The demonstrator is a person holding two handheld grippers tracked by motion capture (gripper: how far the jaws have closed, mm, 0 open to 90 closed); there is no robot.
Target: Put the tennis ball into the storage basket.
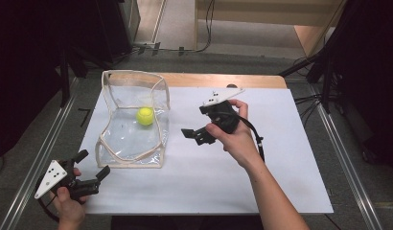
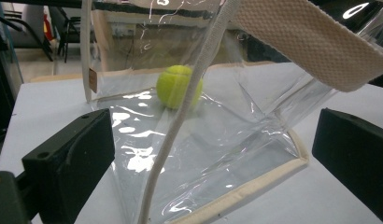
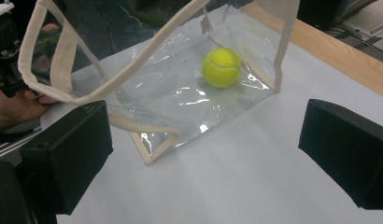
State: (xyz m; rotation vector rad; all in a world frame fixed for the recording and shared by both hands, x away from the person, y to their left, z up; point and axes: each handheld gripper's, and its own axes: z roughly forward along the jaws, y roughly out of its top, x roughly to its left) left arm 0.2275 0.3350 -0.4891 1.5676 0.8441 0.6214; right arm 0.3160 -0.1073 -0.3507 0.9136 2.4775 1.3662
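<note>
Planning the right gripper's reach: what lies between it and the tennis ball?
The clear bag's wall and cream-edged rim separate the right gripper from the tennis ball, as the high view shows.

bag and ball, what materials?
Bag: clear, glossy soft plastic, likely vinyl; it shows glare and creases, and sags. Its trim looks like cream woven webbing, matte. Ball: yellow-green fuzzy felt with a curved seam, likely a tennis ball.

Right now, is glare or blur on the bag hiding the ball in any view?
High view: ball clear, faint sheen on the bag. Left gripper view: white glare patches below the ball, a trim strip crossing it, near strap soft. Right gripper view: small glints, ball sharp.
</note>
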